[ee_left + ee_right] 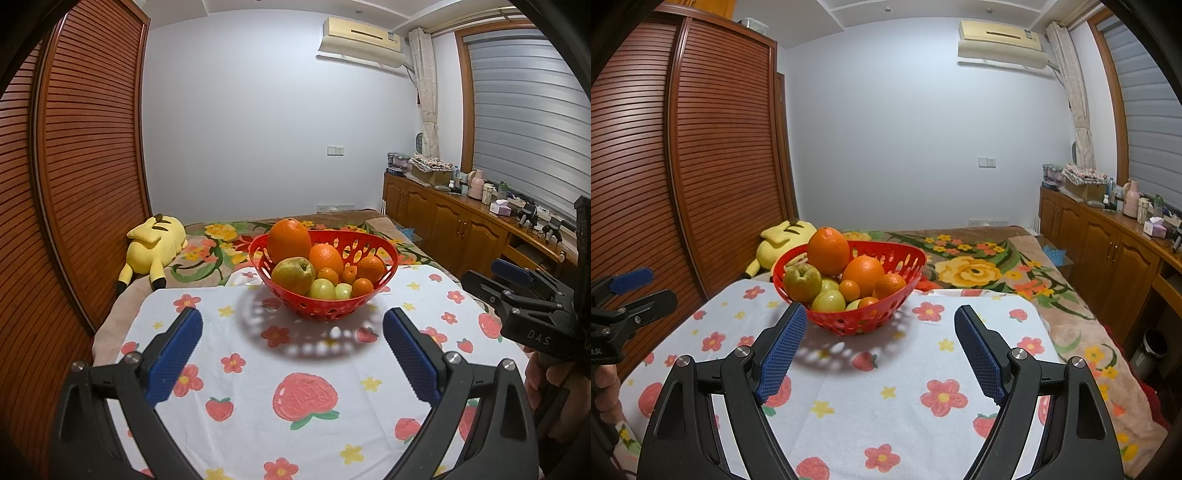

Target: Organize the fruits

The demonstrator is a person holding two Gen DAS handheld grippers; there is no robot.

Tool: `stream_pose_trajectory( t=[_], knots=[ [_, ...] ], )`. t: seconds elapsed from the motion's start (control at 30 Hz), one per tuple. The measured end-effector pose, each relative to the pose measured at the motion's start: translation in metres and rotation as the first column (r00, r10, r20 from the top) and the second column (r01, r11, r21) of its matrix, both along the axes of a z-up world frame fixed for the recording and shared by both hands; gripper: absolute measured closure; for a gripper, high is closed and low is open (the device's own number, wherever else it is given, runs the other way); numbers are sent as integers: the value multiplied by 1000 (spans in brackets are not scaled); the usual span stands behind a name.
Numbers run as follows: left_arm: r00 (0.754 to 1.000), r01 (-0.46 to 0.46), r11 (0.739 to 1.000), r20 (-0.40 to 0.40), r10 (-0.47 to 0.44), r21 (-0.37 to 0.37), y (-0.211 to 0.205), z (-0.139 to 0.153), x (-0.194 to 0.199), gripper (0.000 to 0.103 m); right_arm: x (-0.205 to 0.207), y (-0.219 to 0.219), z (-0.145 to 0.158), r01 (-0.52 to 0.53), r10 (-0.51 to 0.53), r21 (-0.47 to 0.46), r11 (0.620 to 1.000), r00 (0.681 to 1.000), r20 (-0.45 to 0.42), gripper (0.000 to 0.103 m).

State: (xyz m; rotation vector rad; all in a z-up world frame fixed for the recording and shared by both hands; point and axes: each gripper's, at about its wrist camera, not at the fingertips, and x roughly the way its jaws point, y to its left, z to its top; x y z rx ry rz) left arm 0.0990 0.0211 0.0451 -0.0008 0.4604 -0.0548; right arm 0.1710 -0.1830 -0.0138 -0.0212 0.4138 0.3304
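Observation:
A red perforated basket (369, 243) stands on the flowered white cloth (295, 354), also in the right wrist view (908, 264). It holds a large orange (289, 236), a second orange (325, 258), a yellow-green apple (293, 275), small green fruits (322, 288) and several small tangerines. My left gripper (292, 325) is open and empty, short of the basket. My right gripper (881, 325) is open and empty, its left pad (786, 343) close to the basket's near wall. The right gripper also shows at the right edge of the left wrist view (517, 291).
The cloth (886, 398) covers a table set against a bed with a floral blanket (979, 266). A yellow plush toy (155, 247) lies on the bed at the left. A slatted wooden wardrobe (74, 177) stands left; wooden cabinets (443, 218) with clutter stand right.

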Motion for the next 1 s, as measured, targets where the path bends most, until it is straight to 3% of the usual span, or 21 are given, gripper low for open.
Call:
stream_pose_trajectory(
  t=[1.0],
  knots=[
    [1000,9,1000,3,-9,-5,-2,6,-2,4,-1,0,0,0,0,0,1000,1000,1,19]
  ],
)
